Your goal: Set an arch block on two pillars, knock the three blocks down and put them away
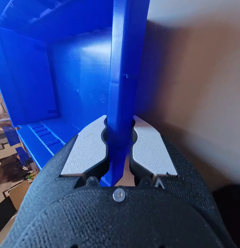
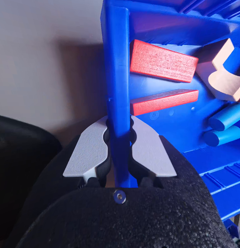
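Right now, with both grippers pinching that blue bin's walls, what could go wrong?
1. The bin looks tipped, so the red blocks, arch and blue cylinders could slide or spill out.
2. The right gripper and left gripper each pinch only a thin wall; it might slip.

Both wrist cameras sit very close behind their tongs, facing along opposite rims of one blue bin [image 1: 124, 67] [image 2: 116, 67]; shared: bin interior.

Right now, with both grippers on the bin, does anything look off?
The blue bin appears tipped up, each gripper clamped on a wall edge: left gripper, right gripper. Inside lie two red blocks, a natural arch block and two blue cylinders, loose and askew. No visible damage.
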Available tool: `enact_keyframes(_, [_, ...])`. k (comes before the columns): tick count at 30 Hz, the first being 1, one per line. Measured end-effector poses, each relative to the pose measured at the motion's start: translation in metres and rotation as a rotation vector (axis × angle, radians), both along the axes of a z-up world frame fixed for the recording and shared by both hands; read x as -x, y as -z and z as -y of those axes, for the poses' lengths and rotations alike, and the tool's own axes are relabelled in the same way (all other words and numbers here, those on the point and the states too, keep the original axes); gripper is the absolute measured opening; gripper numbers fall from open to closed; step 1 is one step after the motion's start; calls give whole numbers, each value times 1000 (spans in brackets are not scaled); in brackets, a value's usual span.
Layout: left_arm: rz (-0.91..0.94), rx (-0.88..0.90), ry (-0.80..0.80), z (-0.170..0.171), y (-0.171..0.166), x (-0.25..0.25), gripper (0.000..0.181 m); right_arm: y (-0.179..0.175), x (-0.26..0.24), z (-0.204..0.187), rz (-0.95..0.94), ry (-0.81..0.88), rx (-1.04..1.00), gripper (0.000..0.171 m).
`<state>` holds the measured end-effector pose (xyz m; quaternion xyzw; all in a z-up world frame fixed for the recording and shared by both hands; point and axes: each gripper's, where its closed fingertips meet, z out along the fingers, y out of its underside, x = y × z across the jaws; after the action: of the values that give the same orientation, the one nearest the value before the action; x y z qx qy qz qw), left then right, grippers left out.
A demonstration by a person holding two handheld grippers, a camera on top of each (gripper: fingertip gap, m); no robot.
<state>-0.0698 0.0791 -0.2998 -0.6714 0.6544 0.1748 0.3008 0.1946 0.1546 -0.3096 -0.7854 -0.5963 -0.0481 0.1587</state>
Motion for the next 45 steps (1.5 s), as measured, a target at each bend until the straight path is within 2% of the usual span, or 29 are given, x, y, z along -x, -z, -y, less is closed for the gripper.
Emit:
enact_keyframes(4, [10,-11,-31,-22,0,-29,32,-3,-17,42,11,-49,-55,27])
enact_keyframes(6, [77,-48,-81,-40,-2,-45,33,-7,-23,56,-1,-72,-76,28])
enact_keyframes(7, [129,-86,-99,-51,-5,-53,36,-11,-25,62,-7,-82,-87,28])
enact_keyframes(9, [271,-137,-78,-60,-20,-69,52,-19,-25,74,-27,-101,-117,28])
enact_keyframes(12, [569,-113,-43,-46,-66,-84,51,-37,-21,93,-63,-124,-180,30])
enact_keyframes(17, [983,130,23,9,-122,-102,50,-77,-2,112,-93,-154,-338,30])
enact_keyframes(20, [1117,260,57,34,-131,-123,50,-78,16,119,-84,-182,-363,30])
enact_keyframes(22, [1187,314,47,36,-133,-137,52,-75,27,120,-51,-198,-403,30])
enact_keyframes(25, [1224,338,-1,22,-136,-150,52,-80,37,118,-28,-194,-474,31])
enact_keyframes(28, [1152,316,-16,11,-131,-165,48,-93,37,110,27,-187,-556,31])
enact_keyframes(32, [1053,54,-7,-17,-147,-167,29,-116,35,95,150,-187,-691,30])
enact_keyframes(35, [1102,78,-57,-30,-164,-160,18,-134,40,82,216,-166,-768,31])
enact_keyframes(41, [1187,-57,-127,-50,-213,-122,4,-154,96,74,93,-47,-852,39])
enact_keyframes(45, [1213,-85,-167,-48,-228,-91,2,-160,130,75,47,-37,-864,41])
